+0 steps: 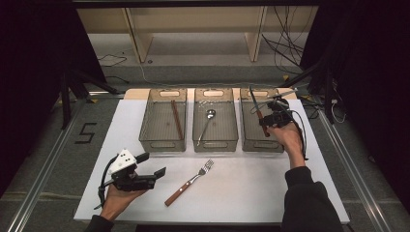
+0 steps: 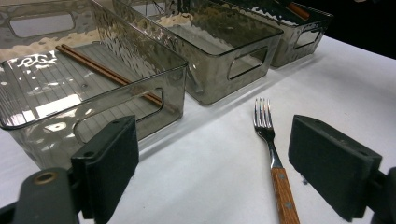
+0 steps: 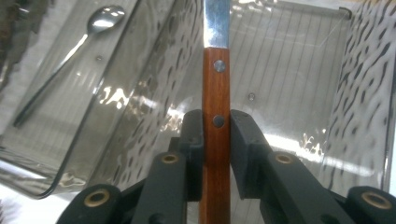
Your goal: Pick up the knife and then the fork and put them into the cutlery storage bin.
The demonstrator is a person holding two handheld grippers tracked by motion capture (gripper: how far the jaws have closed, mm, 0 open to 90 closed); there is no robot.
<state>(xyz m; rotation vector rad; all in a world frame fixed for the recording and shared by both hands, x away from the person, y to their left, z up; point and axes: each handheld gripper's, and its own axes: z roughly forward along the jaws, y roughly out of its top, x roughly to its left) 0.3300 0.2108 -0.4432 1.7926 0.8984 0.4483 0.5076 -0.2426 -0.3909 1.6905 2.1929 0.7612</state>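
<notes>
My right gripper (image 1: 267, 117) (image 3: 216, 140) is shut on the wooden handle of a knife (image 1: 257, 114) (image 3: 216, 116), holding it over the right-hand clear bin (image 1: 260, 126) (image 3: 299, 88) with the blade pointing away. A fork with a wooden handle (image 1: 189, 181) (image 2: 275, 158) lies on the white table (image 1: 241, 188) in front of the middle bin (image 1: 215, 125). My left gripper (image 1: 153, 165) (image 2: 215, 165) rests open at the near left, its jaws spread, the fork just ahead of them. A spoon (image 1: 207, 123) (image 3: 65, 60) lies in the middle bin.
The left bin (image 1: 163, 126) (image 2: 84, 88) holds a pair of brown chopsticks (image 1: 177, 119) (image 2: 107, 72). All three bins stand side by side at the table's far edge. A wooden shelf frame (image 1: 193, 34) and cables lie beyond the table.
</notes>
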